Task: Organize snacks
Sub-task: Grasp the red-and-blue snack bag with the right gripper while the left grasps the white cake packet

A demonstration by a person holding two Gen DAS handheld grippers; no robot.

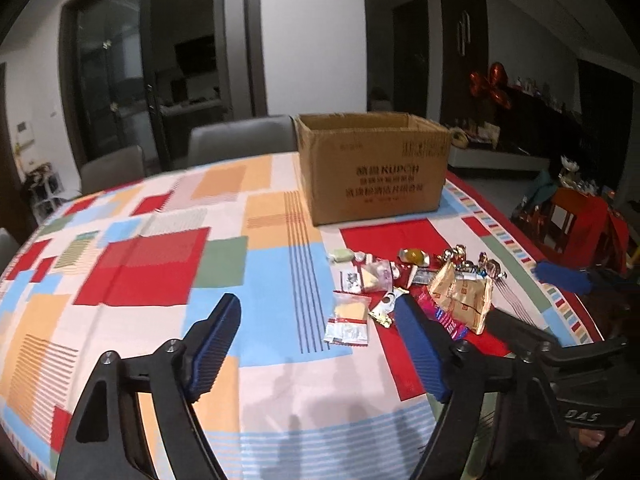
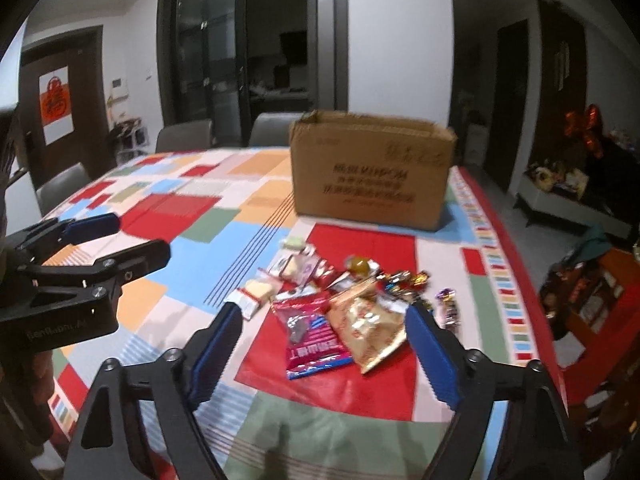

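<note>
An open cardboard box [image 1: 372,168] [image 2: 372,176] stands at the table's far side. In front of it lies a pile of snacks [image 1: 420,284] [image 2: 344,300]: a gold packet [image 1: 464,296] [image 2: 368,328], a red packet [image 2: 314,336], a clear packet with red stripes [image 1: 348,320] [image 2: 256,292], a green sweet [image 1: 340,255] [image 2: 294,243] and several foil-wrapped sweets. My left gripper [image 1: 316,308] hangs open over the cloth, just left of the pile. My right gripper [image 2: 324,314] is open above the pile's near edge, with nothing held between its pads.
A patchwork tablecloth [image 1: 160,260] [image 2: 192,208] covers the table. Grey chairs [image 1: 240,136] [image 2: 184,136] stand behind it. Red gift boxes [image 2: 600,300] sit off the table's right edge, and a blue object [image 1: 560,276] lies near that edge.
</note>
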